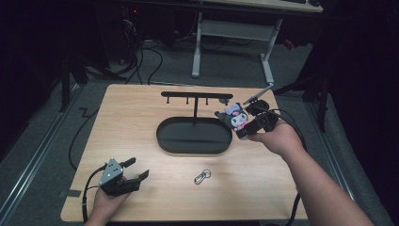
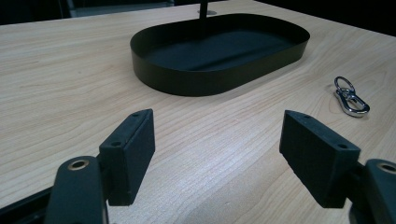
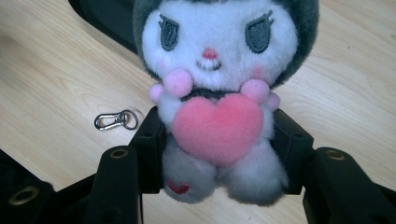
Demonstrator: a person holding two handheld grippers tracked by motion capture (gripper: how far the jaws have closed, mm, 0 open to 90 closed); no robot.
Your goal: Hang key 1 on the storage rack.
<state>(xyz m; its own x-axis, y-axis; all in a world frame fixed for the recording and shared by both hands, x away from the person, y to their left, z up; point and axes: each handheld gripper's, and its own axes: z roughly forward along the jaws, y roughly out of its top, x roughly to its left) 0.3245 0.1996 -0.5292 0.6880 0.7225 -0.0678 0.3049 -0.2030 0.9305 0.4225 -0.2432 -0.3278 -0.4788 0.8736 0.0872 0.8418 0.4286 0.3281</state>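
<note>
A plush doll (image 3: 215,98) with a white face, dark hood and pink heart sits between the jaws of my right gripper (image 3: 217,154), which is shut on its body. In the high view the doll (image 1: 235,116) is held above the table, right of the black oval tray (image 1: 164,137), with the right gripper (image 1: 245,126) behind it. From the tray rises a black stand with a hook bar (image 1: 196,95). A silver clasp (image 1: 202,176) lies on the wood in front of the tray; the clasp (image 2: 351,97) is ahead and to the right of my left gripper (image 2: 233,151). That left gripper (image 1: 136,168) rests open near the front left corner.
The wooden table (image 1: 131,117) has its right edge close to my right forearm. Beyond the far edge stand a white desk frame (image 1: 233,35) and loose cables on the floor (image 1: 141,61). A black cable (image 1: 77,136) hangs off the table's left side.
</note>
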